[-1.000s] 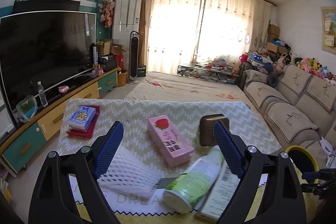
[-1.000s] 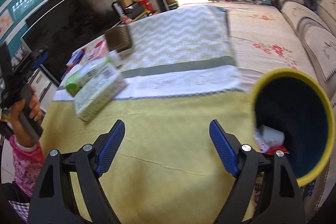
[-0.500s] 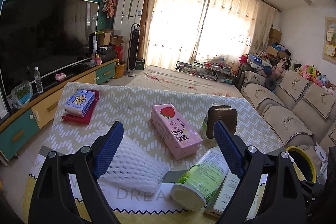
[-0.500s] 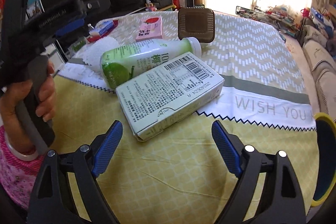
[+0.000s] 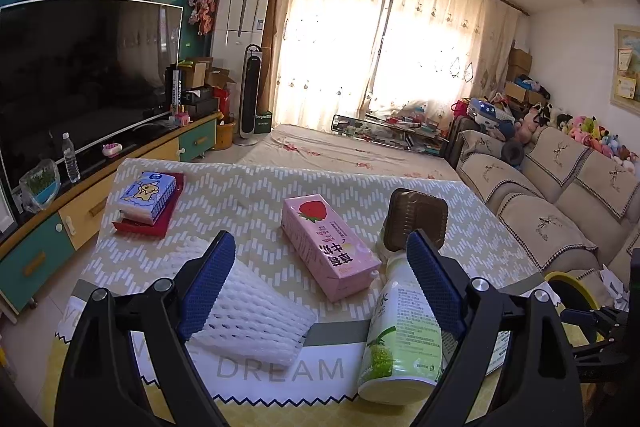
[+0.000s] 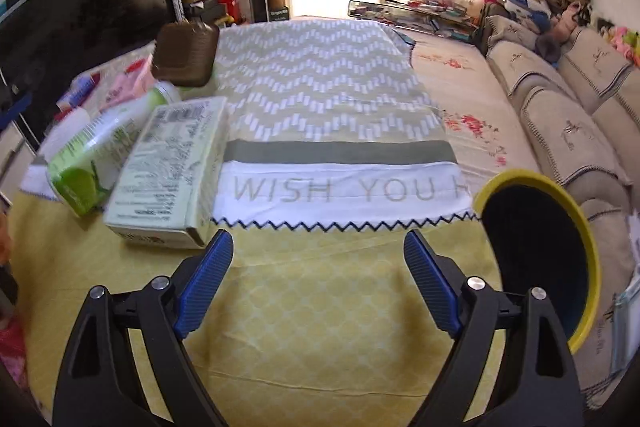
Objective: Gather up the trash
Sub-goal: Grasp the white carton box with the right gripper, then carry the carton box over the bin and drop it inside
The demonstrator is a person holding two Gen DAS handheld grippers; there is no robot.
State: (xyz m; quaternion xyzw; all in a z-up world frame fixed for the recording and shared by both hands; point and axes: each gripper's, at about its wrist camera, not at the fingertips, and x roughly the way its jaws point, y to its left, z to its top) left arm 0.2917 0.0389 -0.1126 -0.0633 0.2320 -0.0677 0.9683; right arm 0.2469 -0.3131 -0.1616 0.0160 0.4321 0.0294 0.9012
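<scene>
Hovering over counter (image 6: 320,327) | right gripper (image 6: 318,259) fingers spread, empty, just been opening | left gripper (image 5: 316,269) fingers spread, empty | green bottle (image 5: 400,339), pale carton (image 6: 172,179) lay on counter | yellow-rimmed bin (image 6: 536,259) at right edge

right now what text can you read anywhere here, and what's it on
"DREAM": white band of the tablecloth, left wrist view.
"WISH YOU": same band, right wrist view; what follows is cut off.
Pink strawberry carton: Chinese characters, not legible.
Green bottle and pale green carton: print too small or blurred.
</scene>
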